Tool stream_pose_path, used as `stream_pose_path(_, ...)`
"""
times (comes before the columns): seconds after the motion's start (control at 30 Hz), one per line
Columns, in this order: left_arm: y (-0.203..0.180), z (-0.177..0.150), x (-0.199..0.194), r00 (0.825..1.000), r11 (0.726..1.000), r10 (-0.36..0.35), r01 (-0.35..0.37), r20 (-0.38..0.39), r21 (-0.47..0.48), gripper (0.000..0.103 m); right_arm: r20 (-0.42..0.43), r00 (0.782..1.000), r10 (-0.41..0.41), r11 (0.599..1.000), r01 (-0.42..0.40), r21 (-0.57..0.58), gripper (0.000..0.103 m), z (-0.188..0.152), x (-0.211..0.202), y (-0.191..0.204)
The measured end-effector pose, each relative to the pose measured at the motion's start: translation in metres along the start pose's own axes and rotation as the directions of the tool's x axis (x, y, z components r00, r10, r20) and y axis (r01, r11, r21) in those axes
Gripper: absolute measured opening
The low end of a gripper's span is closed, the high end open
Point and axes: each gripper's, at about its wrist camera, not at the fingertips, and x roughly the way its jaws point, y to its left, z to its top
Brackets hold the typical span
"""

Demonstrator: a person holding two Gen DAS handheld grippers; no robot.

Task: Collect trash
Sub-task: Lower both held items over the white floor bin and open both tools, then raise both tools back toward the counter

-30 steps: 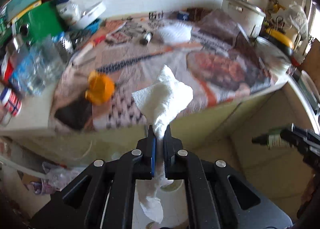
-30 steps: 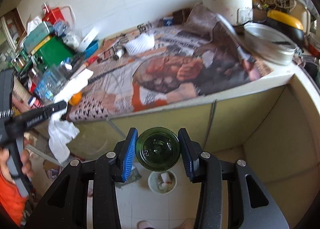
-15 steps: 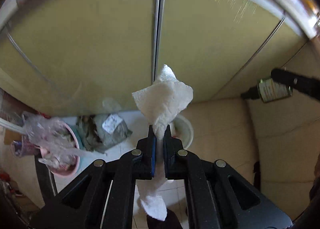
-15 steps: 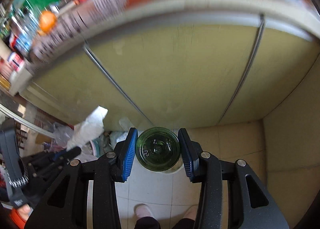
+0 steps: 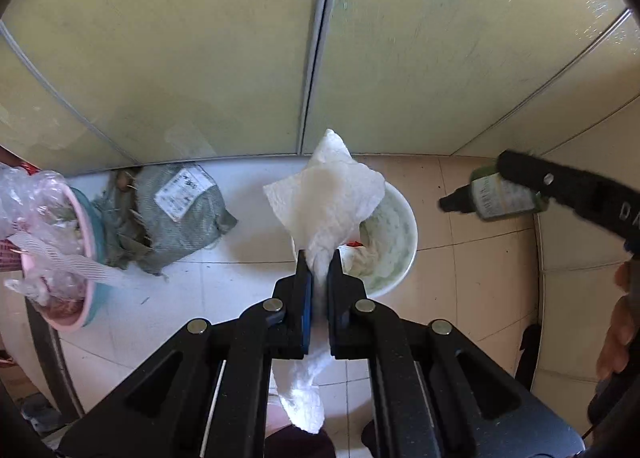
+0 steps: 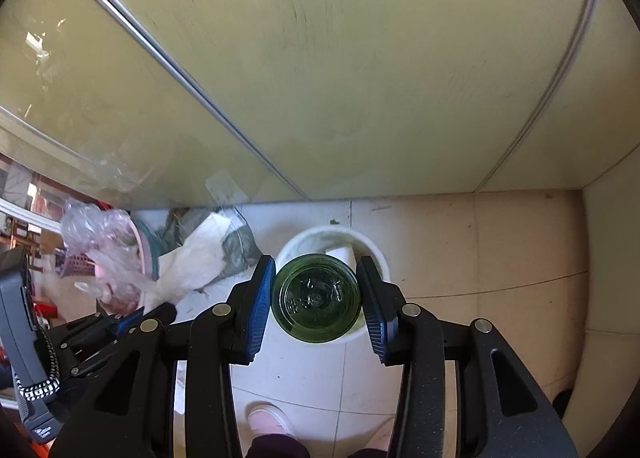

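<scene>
White bin (image 6: pixel 288 250) is sitting on floor below both grippers. Right gripper (image 6: pixel 316 298) is clamping green glass bottle (image 6: pixel 316 298) round its body w/ base facing cam: heavy, slick, breakable. Left gripper (image 5: pixel 318 270) is pinching paper towel (image 5: pixel 326 198), light & limp, over bin rim.

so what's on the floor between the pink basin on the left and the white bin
In the left wrist view, a grey-green sack with a white label lies between the pink basin and the white bin.

Home kitchen, floor level; pale yellow-green cabinet doors (image 5: pixel 224 58) above a tiled floor (image 5: pixel 480 278); white waste bucket (image 6: pixel 288 254) beside a tied grey sack (image 5: pixel 180 214) and a pink basin (image 5: pixel 86 218) of plastic wrap.
</scene>
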Motion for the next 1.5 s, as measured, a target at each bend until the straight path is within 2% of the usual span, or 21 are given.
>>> stream_pose_path(0.07, -0.005, 0.002, 0.011, 1.0, 1.0, -0.011, 0.011, -0.004, -0.001, 0.005, -0.026, 1.0, 0.005, 1.0, -0.005, 0.001, 0.04, 0.0, 0.007, -0.001)
stream_pose_path(0.17, -0.01, 0.008, 0.026, 0.999, 0.999, -0.038, 0.038, -0.009, -0.009, 0.005, -0.053, 0.999, 0.002, 1.0, -0.002, 0.006, 0.049, 0.001, 0.009, -0.004)
stream_pose_path(0.33, -0.022, 0.019, 0.037, 0.996, 0.996, -0.089, 0.089, -0.011, -0.029, 0.006, -0.043, 0.999, -0.024, 1.0, 0.024, 0.003, 0.05, 0.006, -0.005, -0.015)
stream_pose_path(0.4, -0.024, 0.022, 0.04, 0.994, 0.994, -0.106, 0.105, -0.02, -0.038, 0.018, -0.029, 0.999, -0.032, 0.999, 0.032, 0.006, 0.05, 0.007, -0.01, -0.02)
stream_pose_path(0.43, -0.026, 0.023, 0.043, 0.994, 0.993, -0.109, 0.108, -0.03, -0.046, 0.027, -0.023, 0.999, -0.037, 0.999, 0.038, 0.008, 0.05, 0.008, -0.012, -0.022)
stream_pose_path(0.5, -0.027, 0.024, 0.046, 0.992, 0.992, -0.114, 0.111, -0.047, -0.053, 0.03, -0.011, 0.999, -0.046, 0.999, 0.046, 0.01, 0.05, 0.009, -0.021, -0.026)
stream_pose_path(0.63, -0.028, 0.023, 0.034, 0.993, 0.994, -0.105, 0.102, -0.058, -0.039, 0.03, 0.016, 0.999, -0.049, 0.999, 0.049, 0.02, 0.05, 0.009, -0.042, -0.023)
stream_pose_path(0.77, -0.027, 0.025, 0.001, 0.994, 0.995, -0.098, 0.097, -0.048, -0.02, 0.03, 0.034, 0.998, -0.045, 0.999, 0.044, 0.026, 0.05, 0.012, -0.069, -0.011)
stream_pose_path(0.93, -0.028, 0.032, -0.074, 0.997, 0.997, -0.081, 0.081, 0.008, 0.007, 0.03, 0.068, 0.996, -0.055, 0.998, 0.054, 0.014, 0.05, 0.019, -0.119, 0.014)
stream_pose_path(1.07, -0.029, 0.042, -0.155, 0.995, 0.997, -0.07, 0.068, 0.076, 0.023, 0.03, 0.112, 0.992, -0.052, 0.999, 0.052, 0.001, 0.05, 0.027, -0.176, 0.04)
stream_pose_path(1.2, -0.03, 0.055, -0.249, 0.984, 0.997, -0.071, 0.064, 0.161, 0.046, 0.03, 0.179, 0.982, -0.061, 0.997, 0.067, -0.025, 0.05, 0.035, -0.242, 0.076)
stream_pose_path(1.33, -0.033, 0.066, -0.339, 0.964, 0.996, -0.067, 0.048, 0.258, 0.08, 0.03, 0.264, 0.962, -0.066, 0.996, 0.082, -0.048, 0.05, 0.043, -0.317, 0.108)
stream_pose_path(1.43, -0.031, 0.072, -0.41, 0.936, 0.994, -0.078, 0.046, 0.343, 0.1, 0.033, 0.343, 0.936, -0.08, 0.992, 0.11, -0.067, 0.05, 0.045, -0.369, 0.134)
stream_pose_path(1.5, -0.028, 0.075, -0.451, 0.914, 0.992, -0.089, 0.047, 0.395, 0.115, 0.034, 0.405, 0.91, -0.094, 0.987, 0.137, -0.08, 0.05, 0.044, -0.409, 0.153)
